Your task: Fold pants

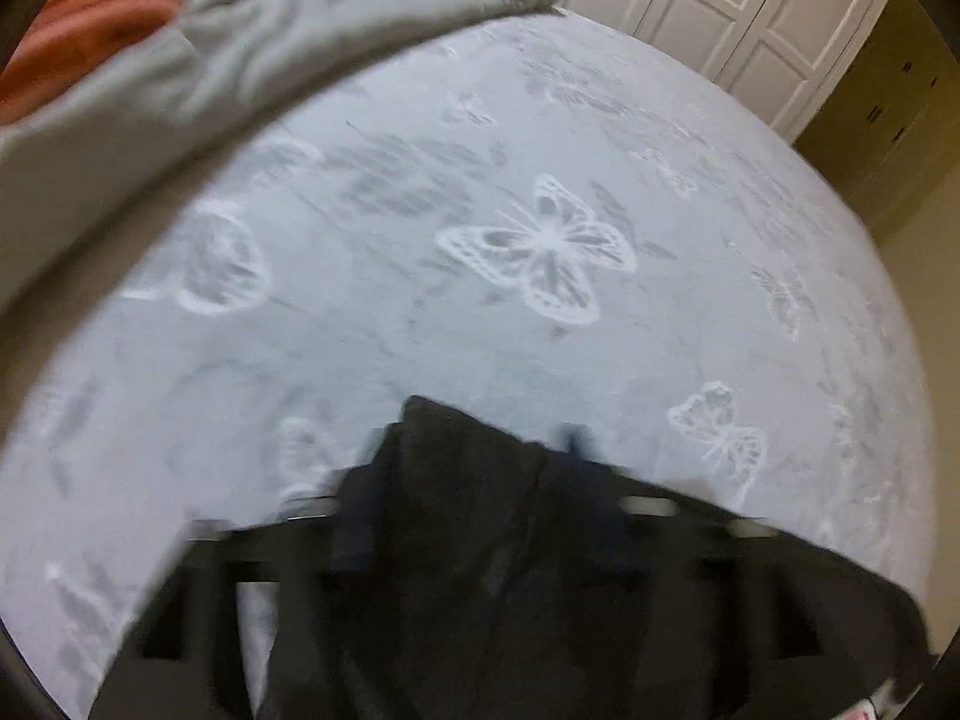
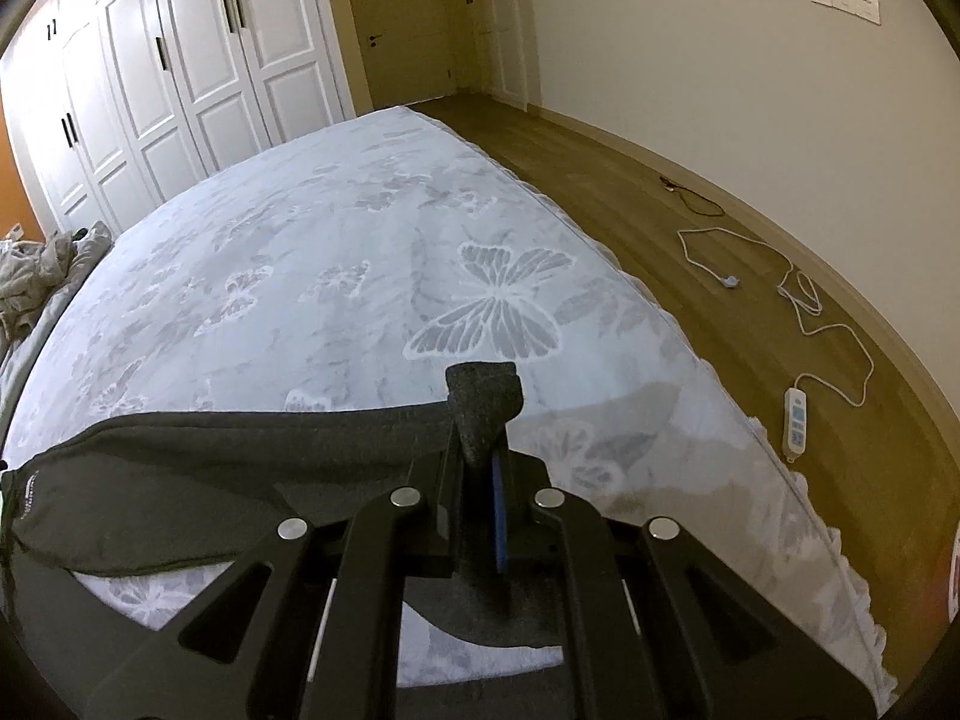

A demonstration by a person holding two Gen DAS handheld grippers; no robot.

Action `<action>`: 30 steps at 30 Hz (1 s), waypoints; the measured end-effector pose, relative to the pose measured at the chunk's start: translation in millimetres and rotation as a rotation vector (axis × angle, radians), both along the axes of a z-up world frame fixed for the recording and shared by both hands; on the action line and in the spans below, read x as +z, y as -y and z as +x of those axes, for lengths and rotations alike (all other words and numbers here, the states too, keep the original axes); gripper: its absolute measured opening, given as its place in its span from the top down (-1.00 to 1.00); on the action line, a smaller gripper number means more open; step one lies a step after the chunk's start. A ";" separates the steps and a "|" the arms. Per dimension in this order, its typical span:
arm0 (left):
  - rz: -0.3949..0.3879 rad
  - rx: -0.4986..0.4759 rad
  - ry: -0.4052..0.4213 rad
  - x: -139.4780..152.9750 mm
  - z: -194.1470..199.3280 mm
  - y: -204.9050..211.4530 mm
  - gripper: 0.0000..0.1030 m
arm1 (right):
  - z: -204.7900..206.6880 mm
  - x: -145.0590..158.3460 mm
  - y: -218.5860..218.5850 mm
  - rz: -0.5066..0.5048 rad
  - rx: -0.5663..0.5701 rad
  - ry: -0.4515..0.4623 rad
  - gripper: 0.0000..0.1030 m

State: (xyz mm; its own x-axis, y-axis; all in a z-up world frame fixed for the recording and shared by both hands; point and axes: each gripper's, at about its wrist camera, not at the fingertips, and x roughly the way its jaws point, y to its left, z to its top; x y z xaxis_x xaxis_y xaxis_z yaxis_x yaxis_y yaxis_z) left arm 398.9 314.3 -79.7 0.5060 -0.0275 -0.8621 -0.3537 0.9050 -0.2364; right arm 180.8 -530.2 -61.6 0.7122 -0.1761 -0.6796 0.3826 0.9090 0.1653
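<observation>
The dark grey pants (image 2: pixel 180 468) hang stretched between my two grippers above the bed (image 2: pixel 300 276). My right gripper (image 2: pixel 483 450) is shut on one corner of the pants, and a tuft of fabric sticks up past its fingertips. The waistband edge runs leftward from it. In the blurred left wrist view, my left gripper (image 1: pixel 474 480) is shut on the pants (image 1: pixel 480 570), with a bunch of dark fabric between and over its fingers. The fabric hides the left fingertips.
The bed has a pale blue cover with white butterflies (image 1: pixel 540 246). A grey duvet (image 1: pixel 150 90) and an orange pillow (image 1: pixel 90 18) lie at its far left. White wardrobes (image 2: pixel 150 78) stand behind. A white cable and remote (image 2: pixel 798 420) lie on the wood floor at right.
</observation>
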 end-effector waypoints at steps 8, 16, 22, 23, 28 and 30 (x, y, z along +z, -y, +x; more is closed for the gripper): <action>-0.167 -0.035 0.270 77.6 -103.0 -22.9 0.94 | -39.2 26.5 -17.4 -0.043 0.029 0.051 0.88; -0.064 -0.134 0.264 125.8 -270.1 -22.1 0.94 | -110.4 38.8 -17.4 -0.133 0.068 0.052 0.84; -0.046 -0.040 0.105 76.6 -327.0 -15.9 0.64 | -161.2 4.0 3.2 -0.074 -0.057 -0.021 0.21; -0.078 -0.019 0.100 74.3 -332.4 -18.1 0.22 | -170.4 5.0 5.8 -0.057 -0.083 -0.003 -0.02; -0.209 0.071 0.118 76.0 -344.5 5.1 -0.50 | -220.0 33.8 4.5 0.096 -0.146 0.134 -0.38; -0.253 0.101 0.087 66.9 -335.4 14.2 -0.50 | -227.3 43.5 -10.5 0.131 -0.119 0.153 -0.57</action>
